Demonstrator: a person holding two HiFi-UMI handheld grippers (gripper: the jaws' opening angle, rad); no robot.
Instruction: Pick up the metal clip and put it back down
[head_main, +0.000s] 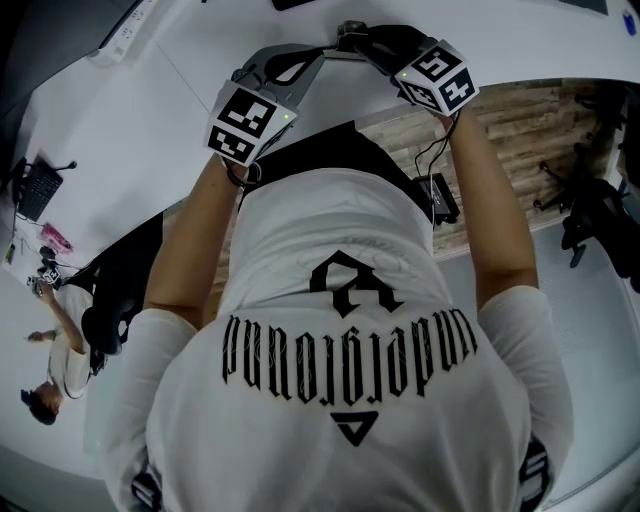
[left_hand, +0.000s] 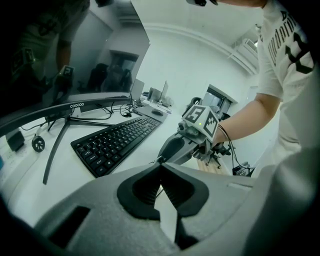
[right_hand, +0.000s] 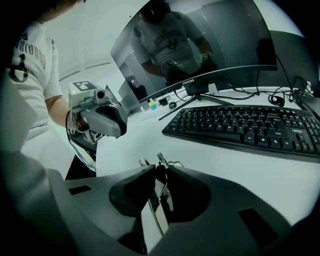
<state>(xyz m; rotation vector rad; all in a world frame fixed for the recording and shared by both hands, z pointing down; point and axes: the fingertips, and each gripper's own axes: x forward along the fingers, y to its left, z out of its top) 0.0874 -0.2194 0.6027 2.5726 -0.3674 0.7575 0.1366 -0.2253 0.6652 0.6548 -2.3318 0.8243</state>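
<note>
The metal clip (right_hand: 160, 161) is a small clip with two shiny wire handles, and it sits between the jaws of my right gripper (right_hand: 159, 172). The dark pads press on it, and its handles stick out past the tips above the white desk (right_hand: 130, 145). In the head view the right gripper (head_main: 352, 36) reaches over the desk's near edge. My left gripper (left_hand: 160, 167) has its tips together with nothing between them. It hovers just left of the right one (left_hand: 162, 159), and in the right gripper view it (right_hand: 116, 131) hangs beside the clip without touching it.
A black keyboard (right_hand: 250, 130) lies to the right of the clip, in front of a curved monitor (right_hand: 200, 45) on a stand. Cables and small items sit behind it. The desk's edge and a wood floor (head_main: 520, 120) are below me. Another person (head_main: 50, 370) stands far left.
</note>
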